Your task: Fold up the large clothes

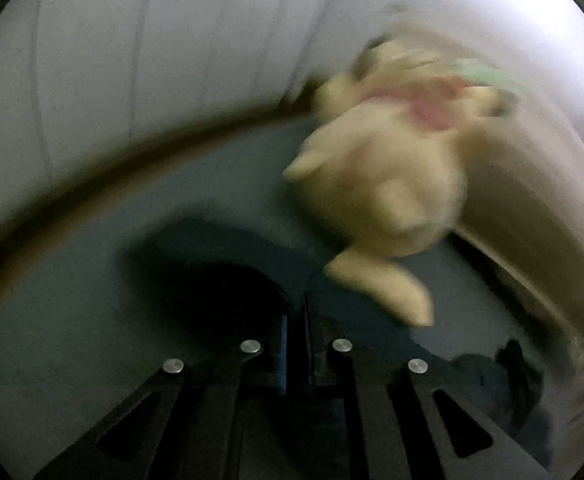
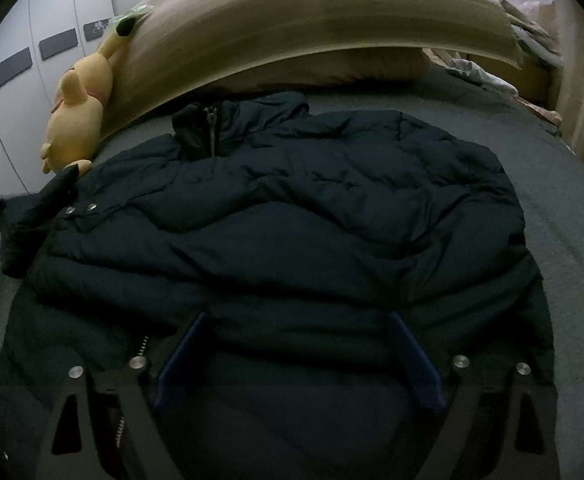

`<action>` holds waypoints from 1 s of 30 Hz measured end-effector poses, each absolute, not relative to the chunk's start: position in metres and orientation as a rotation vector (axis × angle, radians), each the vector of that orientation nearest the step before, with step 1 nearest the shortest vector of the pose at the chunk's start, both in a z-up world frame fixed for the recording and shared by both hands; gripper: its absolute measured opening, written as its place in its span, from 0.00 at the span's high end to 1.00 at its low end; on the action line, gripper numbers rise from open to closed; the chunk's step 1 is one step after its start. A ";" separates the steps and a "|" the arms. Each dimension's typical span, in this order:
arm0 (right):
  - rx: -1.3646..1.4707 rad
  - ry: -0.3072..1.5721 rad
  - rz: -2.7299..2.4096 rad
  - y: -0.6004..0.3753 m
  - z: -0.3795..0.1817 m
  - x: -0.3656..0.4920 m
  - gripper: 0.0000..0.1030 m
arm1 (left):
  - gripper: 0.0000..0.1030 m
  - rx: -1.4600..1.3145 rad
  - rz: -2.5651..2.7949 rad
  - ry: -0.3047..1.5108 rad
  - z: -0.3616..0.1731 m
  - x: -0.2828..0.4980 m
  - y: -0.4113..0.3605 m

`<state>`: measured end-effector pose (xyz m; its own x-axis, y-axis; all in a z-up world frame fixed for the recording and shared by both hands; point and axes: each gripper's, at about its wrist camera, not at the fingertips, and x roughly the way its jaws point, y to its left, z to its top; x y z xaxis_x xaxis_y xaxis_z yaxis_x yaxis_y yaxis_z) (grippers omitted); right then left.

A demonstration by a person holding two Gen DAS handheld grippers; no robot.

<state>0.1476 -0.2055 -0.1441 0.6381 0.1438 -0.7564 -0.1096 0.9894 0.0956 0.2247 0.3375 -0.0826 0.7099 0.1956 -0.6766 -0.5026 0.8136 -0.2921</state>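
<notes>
Bed [image 2: 564,208] with grey sheet fills both views; tan headboard [image 2: 312,24] at the far end, white wardrobe [image 2: 20,92] on the left. Jacket [image 2: 292,220], dark puffer, lies flat across the bed middle, collar and zip toward the headboard, one sleeve end raised at the left edge near the plush [image 2: 78,112]. Plush leans against the headboard corner, just beside the jacket's shoulder.

Right gripper [image 2: 296,354] hovers over the jacket's near hem, jaws wide, nothing between them. Left gripper [image 1: 296,344] has jaws pressed together; view is blurred, no cloth is visible between the fingers, only bare sheet ahead and the plush [image 1: 380,184] beyond. A dark bit of jacket [image 1: 516,384] sits at the right.

Judgement: step is grabbing for a fold. Do it well by pinching the outer shell at hem and sleeve, both layers, lift evenly, keep the zip line straight, steer clear of the plush.
</notes>
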 end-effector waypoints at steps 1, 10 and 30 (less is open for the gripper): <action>0.044 0.865 0.144 -0.206 -0.143 0.147 0.11 | 0.94 -0.382 0.381 0.626 -0.058 0.221 0.312; 0.146 0.815 0.146 -0.233 -0.106 0.134 0.10 | 0.62 -0.105 -0.014 0.512 0.018 0.196 0.115; 0.378 0.843 0.126 -0.303 -0.086 0.113 0.10 | 0.13 -0.311 -0.353 0.677 -0.027 0.100 0.076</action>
